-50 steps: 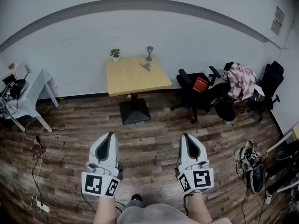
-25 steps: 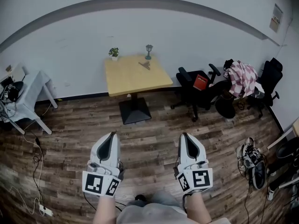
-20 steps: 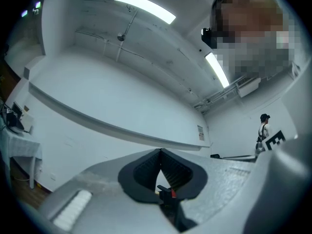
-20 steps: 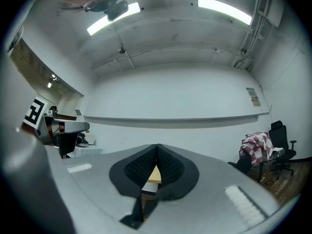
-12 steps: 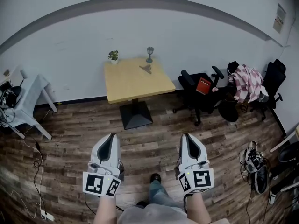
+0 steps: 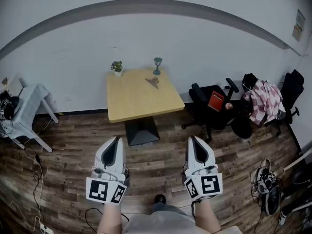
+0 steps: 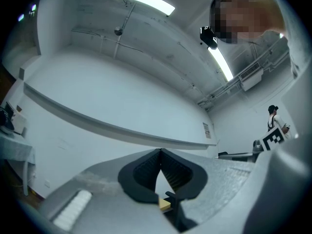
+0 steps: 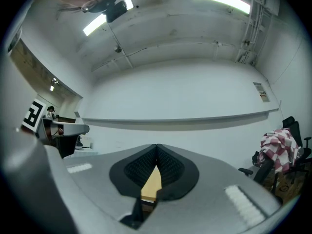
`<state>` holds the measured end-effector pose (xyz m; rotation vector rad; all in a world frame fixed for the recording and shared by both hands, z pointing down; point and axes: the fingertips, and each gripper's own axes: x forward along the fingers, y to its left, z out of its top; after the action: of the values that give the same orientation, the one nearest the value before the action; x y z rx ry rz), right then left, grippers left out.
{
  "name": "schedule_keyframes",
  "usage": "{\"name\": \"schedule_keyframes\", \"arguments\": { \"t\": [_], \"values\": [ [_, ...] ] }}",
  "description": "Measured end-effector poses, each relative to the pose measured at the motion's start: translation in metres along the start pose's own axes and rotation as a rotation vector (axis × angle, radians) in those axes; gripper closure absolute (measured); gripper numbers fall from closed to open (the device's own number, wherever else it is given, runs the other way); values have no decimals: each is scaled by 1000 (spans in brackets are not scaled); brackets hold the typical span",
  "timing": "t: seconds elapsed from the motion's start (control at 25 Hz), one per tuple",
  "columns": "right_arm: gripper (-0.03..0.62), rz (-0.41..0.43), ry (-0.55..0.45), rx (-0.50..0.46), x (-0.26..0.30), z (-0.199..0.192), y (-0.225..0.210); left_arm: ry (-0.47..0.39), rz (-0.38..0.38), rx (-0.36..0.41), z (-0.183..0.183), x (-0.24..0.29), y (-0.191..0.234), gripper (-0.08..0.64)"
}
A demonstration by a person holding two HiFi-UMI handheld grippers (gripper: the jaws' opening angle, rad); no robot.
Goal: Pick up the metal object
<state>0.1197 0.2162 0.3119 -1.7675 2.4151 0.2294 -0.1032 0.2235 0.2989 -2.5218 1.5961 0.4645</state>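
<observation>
I hold my left hand-held gripper and my right hand-held gripper low before me. Both are clenched, the tips meet, and nothing is between the jaws. Beyond them is wood floor, then the desk. The metal object lies on the far part of the desk, near the wall, between a small plant and a little stand. From here it is too small to see its shape. I think it is stiff, light and slippery, so I would grip across a raised edge.
</observation>
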Motion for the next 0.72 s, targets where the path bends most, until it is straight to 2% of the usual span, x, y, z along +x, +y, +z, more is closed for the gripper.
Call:
{"name": "schedule_keyframes", "arguments": {
  "t": [0.44,0.72],
  "values": [
    [591,38,-2,11,76,-14,-55,7,24,29,-22,84,8,555],
    [591,62,-2,24,102,-26,-76,14,47,51,-36,112,10,555]
  ]
}}
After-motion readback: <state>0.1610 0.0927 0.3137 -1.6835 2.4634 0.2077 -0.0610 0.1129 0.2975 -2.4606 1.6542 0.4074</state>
